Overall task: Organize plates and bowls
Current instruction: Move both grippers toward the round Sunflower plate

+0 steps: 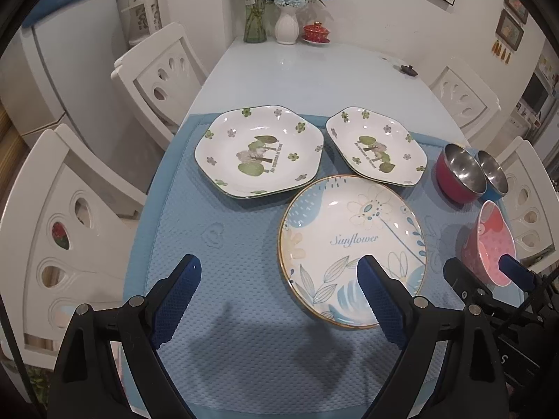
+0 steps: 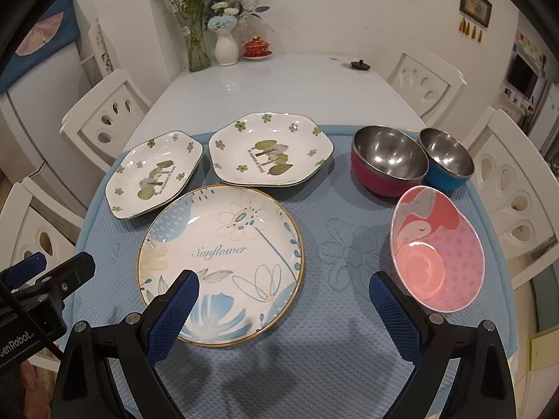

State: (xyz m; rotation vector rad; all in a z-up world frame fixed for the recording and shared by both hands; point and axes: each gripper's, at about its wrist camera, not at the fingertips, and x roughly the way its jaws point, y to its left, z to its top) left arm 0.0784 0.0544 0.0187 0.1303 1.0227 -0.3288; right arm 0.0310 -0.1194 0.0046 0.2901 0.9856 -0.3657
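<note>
On the blue mat (image 1: 223, 244) (image 2: 335, 314) lie a round "Sunflower" plate (image 1: 353, 237) (image 2: 223, 244), two hexagonal tree-print plates (image 1: 258, 150) (image 1: 377, 146) (image 2: 153, 174) (image 2: 270, 153), a red steel bowl (image 1: 457, 174) (image 2: 387, 160), a blue steel bowl (image 1: 494, 174) (image 2: 445, 159) and a pink bowl (image 1: 489, 248) (image 2: 436, 251). My left gripper (image 1: 279, 272) is open and empty above the mat, left of the Sunflower plate's near edge. My right gripper (image 2: 284, 289) is open and empty between the Sunflower plate and the pink bowl.
The mat covers the near end of a white table (image 1: 297, 66) (image 2: 279, 80). Two vases of flowers (image 2: 209, 35) and a red lidded cup (image 2: 256, 49) stand at its far end. White chairs (image 1: 160, 80) (image 2: 506, 188) line both sides.
</note>
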